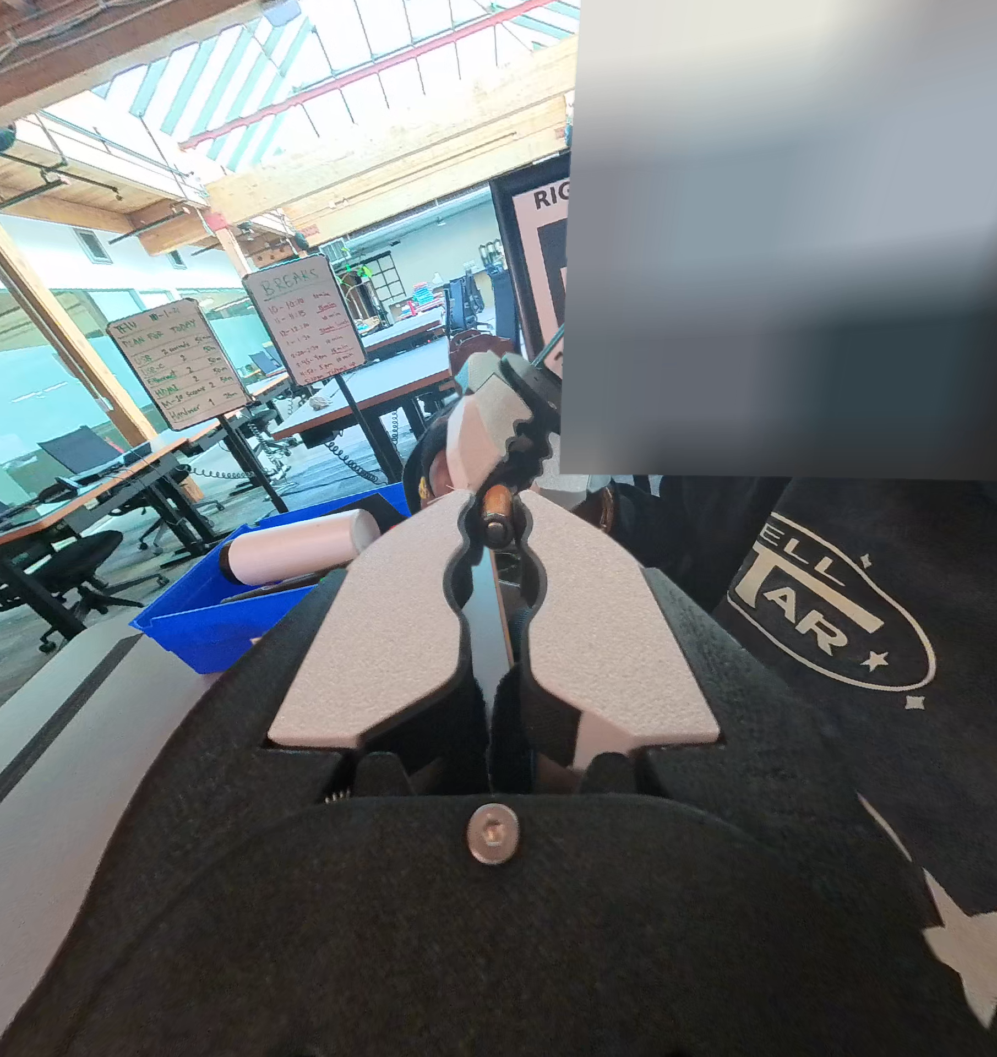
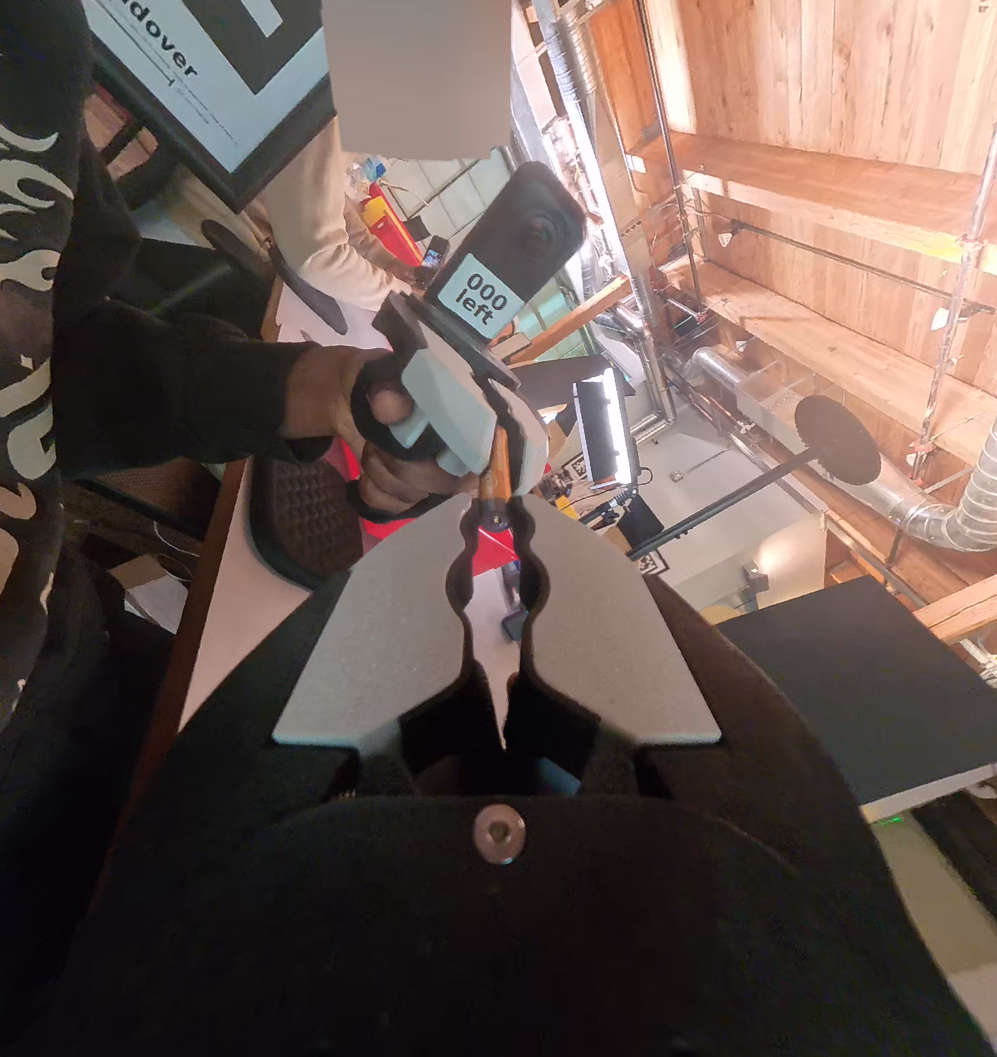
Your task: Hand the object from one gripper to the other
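Orange-brown, thin and rod-like: the object [image 1: 497, 503] sits right at my fingertips, both tools meeting on it nose to nose. Left gripper [image 1: 496, 517] has its tips pinched on the near end. Left wrist view gives me only the end face and a short stub. Right wrist view shows more: the object [image 2: 497, 457] runs up from the right gripper [image 2: 493, 515] into the left gripper [image 2: 499, 452], which clamps it higher along the shaft. Right tips close around the lower end; contact on both pads looks likely, I can't confirm.

A hand [image 2: 364, 423] grips the left tool's handle, only visible from the right camera. Only the left camera shows the blue bin [image 1: 210, 618] with a white cylinder [image 1: 301, 546] in it, low-left, just beside my tool body. Torso in a dark printed shirt [image 1: 862, 686] crowds the right side. Open room is up and to the left.
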Demonstrator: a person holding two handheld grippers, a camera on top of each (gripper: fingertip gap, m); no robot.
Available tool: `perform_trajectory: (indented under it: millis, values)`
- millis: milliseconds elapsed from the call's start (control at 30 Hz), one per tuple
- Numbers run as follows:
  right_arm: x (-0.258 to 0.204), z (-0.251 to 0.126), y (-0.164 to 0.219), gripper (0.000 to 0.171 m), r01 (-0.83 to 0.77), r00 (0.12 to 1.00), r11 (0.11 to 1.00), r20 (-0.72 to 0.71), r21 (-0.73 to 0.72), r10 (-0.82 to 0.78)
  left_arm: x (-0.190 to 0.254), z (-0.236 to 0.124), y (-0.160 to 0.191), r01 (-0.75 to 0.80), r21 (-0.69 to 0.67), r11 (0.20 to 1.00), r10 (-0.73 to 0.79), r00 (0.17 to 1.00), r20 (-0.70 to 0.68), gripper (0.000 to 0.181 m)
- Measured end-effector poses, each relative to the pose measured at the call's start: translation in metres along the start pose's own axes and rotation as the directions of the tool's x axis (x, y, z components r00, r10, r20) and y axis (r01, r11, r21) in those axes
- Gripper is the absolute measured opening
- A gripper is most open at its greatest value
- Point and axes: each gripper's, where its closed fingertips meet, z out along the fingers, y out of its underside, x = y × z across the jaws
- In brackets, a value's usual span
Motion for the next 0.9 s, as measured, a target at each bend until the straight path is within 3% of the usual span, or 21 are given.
perform_trajectory:
  millis: [200, 400, 567, 667, 900]
  values:
    - [0.005, -0.007, -0.005, 0.023, -0.362, 0.929, 0.929, 0.103, 0.072, 0.354, -0.001, -0.002, -0.003, -0.038, 0.011, 0.999, 0.038, 0.999, 0.015, 0.01]
    - [-0.001, -0.009, -0.008, 0.031, -0.747, 0.633, 0.664, 0.325, 0.021, 0.702, -0.001, -0.001, 0.0, -0.069, 0.001, 0.998, 0.069, 0.998, 0.013, 0.011]
    - [-0.003, -0.006, -0.004, 0.024, -0.866, 0.445, 0.498, 0.382, -0.048, 0.81, 0.0, -0.001, 0.0, -0.086, -0.006, 0.996, 0.087, 0.996, 0.017, 0.011]
    - [-0.004, -0.005, -0.006, 0.018, -0.881, 0.414, 0.47, 0.401, -0.047, 0.817, 0.0, -0.001, 0.001, -0.093, -0.012, 0.996, 0.093, 0.996, 0.016, 0.01]
    - [-0.005, -0.003, -0.002, 0.012, -0.839, 0.492, 0.542, 0.361, -0.043, 0.792, 0.0, 0.0, 0.002, -0.092, -0.019, 0.996, 0.092, 0.996, 0.015, 0.011]
